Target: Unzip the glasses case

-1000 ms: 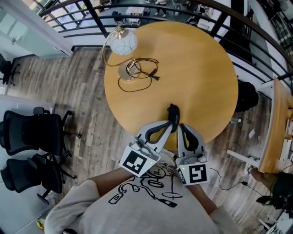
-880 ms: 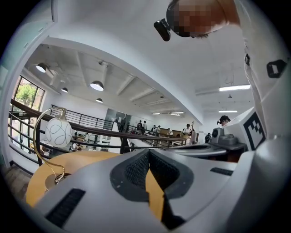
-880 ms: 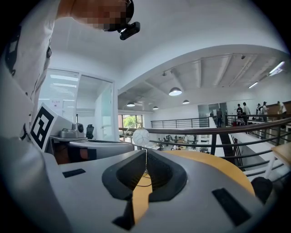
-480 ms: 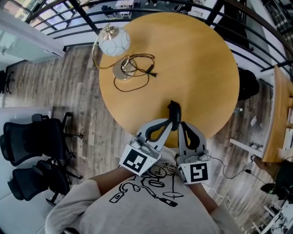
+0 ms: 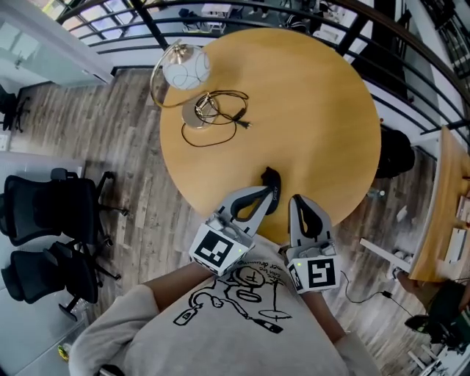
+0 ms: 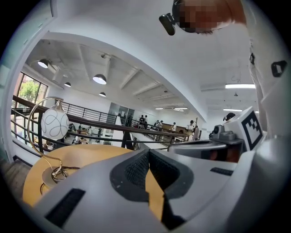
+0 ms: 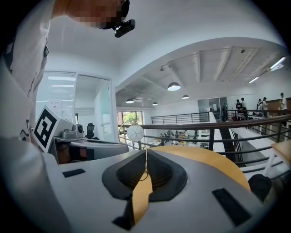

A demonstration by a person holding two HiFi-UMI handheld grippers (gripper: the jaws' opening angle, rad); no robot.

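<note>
A small dark object [image 5: 269,178], apparently the glasses case, lies on the round wooden table [image 5: 308,110] near its front edge. My left gripper [image 5: 273,194] is shut, and its tips are right at the object's near end. Whether they pinch or touch it is hidden from the head view. The left gripper view shows the jaws [image 6: 148,152] closed, with only tabletop beyond them. My right gripper [image 5: 296,200] is also shut, just right of the object and a little apart from it. In the right gripper view, my right gripper [image 7: 146,154] holds nothing.
A lamp with a white globe [image 5: 186,67] and a coiled black cable [image 5: 220,117] sit at the table's far left. Black office chairs [image 5: 51,213] stand on the floor to the left. A dark railing [image 5: 242,13] curves behind the table.
Both grippers have drawn back toward the table's near edge. The dark object has shifted left along with the left gripper's tips, and the right gripper now sits farther from it.
</note>
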